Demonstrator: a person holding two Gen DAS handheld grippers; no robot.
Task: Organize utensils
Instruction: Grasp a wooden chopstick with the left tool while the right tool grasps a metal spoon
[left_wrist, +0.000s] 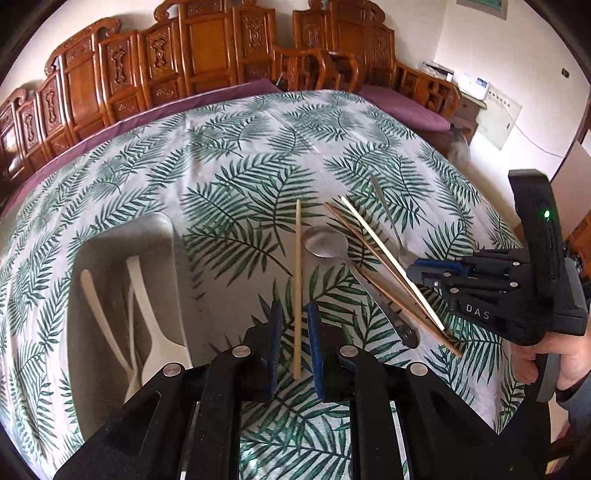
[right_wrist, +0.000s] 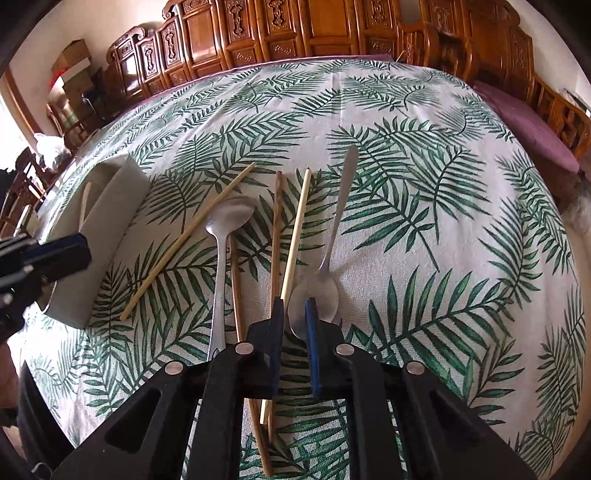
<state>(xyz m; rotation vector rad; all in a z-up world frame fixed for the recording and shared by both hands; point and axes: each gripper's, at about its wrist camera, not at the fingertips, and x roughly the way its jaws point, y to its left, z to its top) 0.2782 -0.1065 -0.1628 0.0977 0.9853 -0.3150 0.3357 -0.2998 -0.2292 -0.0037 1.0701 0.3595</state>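
Note:
My left gripper (left_wrist: 294, 317) is open, its blue pads straddling a pale chopstick (left_wrist: 297, 280) that lies on the leaf-print cloth. A big metal spoon (left_wrist: 327, 242), two brown chopsticks (left_wrist: 388, 273), another pale chopstick (left_wrist: 391, 258) and a small spoon (left_wrist: 388, 210) lie crossed to its right. My right gripper (right_wrist: 294, 314) is open over the small spoon's bowl (right_wrist: 317, 295); it shows in the left wrist view (left_wrist: 417, 271). The big spoon (right_wrist: 221, 236) and the chopsticks (right_wrist: 275, 236) lie left of it.
A grey tray (left_wrist: 110, 240) with white plastic utensils (left_wrist: 140, 295) stands at the left; it also shows in the right wrist view (right_wrist: 107, 206). Carved wooden chairs (left_wrist: 207, 55) with purple cushions line the far side. The table edge (left_wrist: 517, 406) is at right.

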